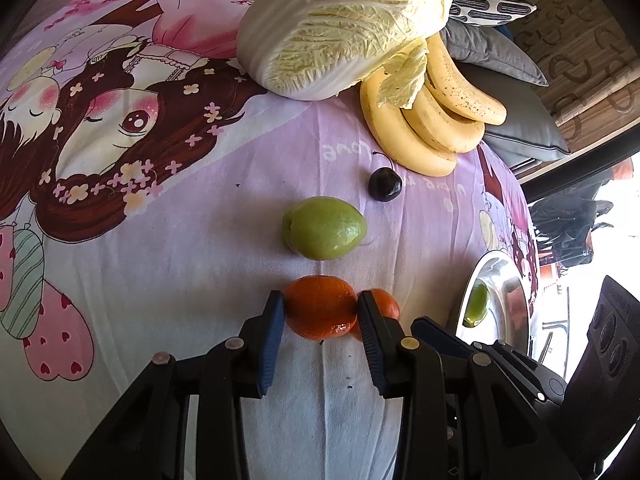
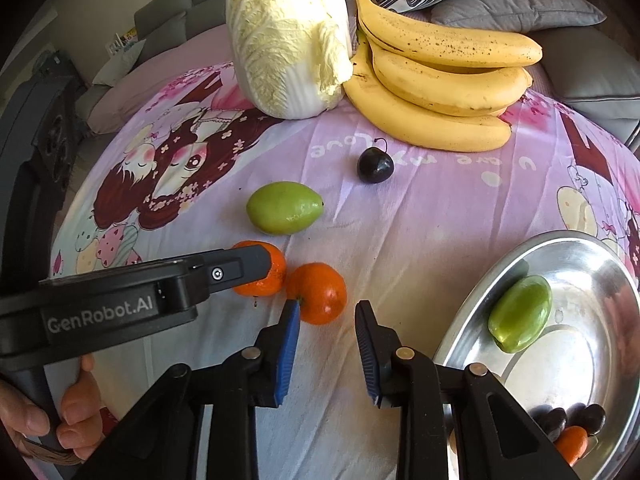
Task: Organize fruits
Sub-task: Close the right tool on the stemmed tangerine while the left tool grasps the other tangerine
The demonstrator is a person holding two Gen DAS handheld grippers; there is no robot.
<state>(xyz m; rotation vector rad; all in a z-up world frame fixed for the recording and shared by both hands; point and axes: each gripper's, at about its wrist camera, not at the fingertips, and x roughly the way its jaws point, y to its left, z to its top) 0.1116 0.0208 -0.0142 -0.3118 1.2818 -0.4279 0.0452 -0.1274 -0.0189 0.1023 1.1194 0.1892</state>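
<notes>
- The left gripper [image 1: 320,305] is clenched on a tangerine [image 1: 320,312]. One pad presses each side of it. The fruit sits low, at the bedsheet [image 1: 224,280], and I cannot tell whether it has lifted off.
- A person's hand [image 2: 76,412] holds that gripper's handle.
- The metal tray [image 2: 600,280] lies to the right of the held tangerine, with the right gripper [image 2: 328,312] between them. The coming move is probably a carry rightward to the tray.
- The right gripper's fingers stand a little apart, with nothing between them. It is the nearer of the two to the tray.
- A second tangerine [image 2: 318,292] touches the held one. It lies just ahead and left of the right gripper's fingertips.
- Counts on the sheet: two tangerines, one green fruit [image 2: 285,208] and one dark cherry [image 2: 375,166]. The green fruit's long axis runs left to right.
- Also there: one bunch of bananas [image 2: 432,80], at least three, and one napa cabbage [image 2: 288,40].
- In the tray are one green fruit [image 2: 520,314], part of one tangerine [image 2: 573,443], and at least two dark cherries [image 2: 593,417].
</notes>
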